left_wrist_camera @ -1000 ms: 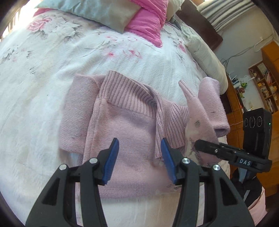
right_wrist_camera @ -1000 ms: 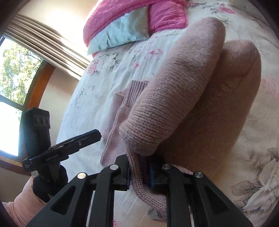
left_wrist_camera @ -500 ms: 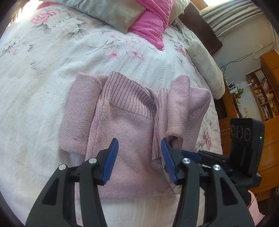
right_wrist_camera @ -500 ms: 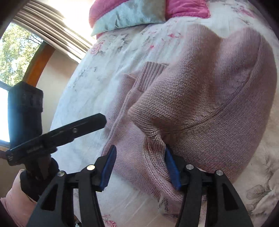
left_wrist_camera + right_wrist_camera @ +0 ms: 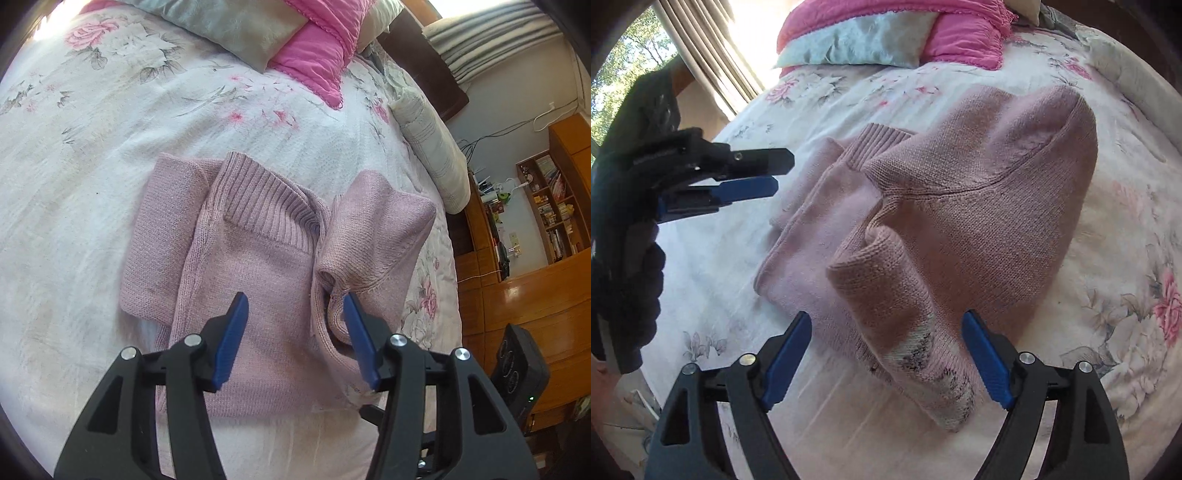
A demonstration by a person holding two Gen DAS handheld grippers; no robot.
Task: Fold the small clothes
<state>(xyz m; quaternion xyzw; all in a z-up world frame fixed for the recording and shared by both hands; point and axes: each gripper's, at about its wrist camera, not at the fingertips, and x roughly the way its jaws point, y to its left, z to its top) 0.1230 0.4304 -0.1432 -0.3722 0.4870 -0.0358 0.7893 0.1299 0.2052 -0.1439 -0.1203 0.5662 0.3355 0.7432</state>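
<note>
**A:** ok left wrist cam first. The left gripper [image 5: 295, 332] has its jaws spread wide with nothing between them, hanging over the lower half of the pink sweater [image 5: 258, 280]. The sweater lies flat on the floral bedspread [image 5: 92, 155], ribbed collar [image 5: 266, 210] pointing up toward the pillows [image 5: 251, 26]. One sleeve is folded in on the left side, the other is doubled over on the right. The right blue finger [image 5: 360, 343] sits right at that folded sleeve's edge; can't tell if it's touching.

**B:** and the other cam?

**A:** right wrist: the right gripper [image 5: 890, 362] is released too, jaws wide, nothing pinched. The cuff [image 5: 934, 373] of the folded sleeve lies between the fingers, with dark smudges on it. The sweater's body spreads out beyond it on the bed. The left gripper [image 5: 775, 173] shows at the left edge, above the bedspread beside the sweater.

**B:** bookshelf anywhere?

**A:** yeah, wooden shelves [image 5: 554, 214] at the far right of the left cam.
</note>
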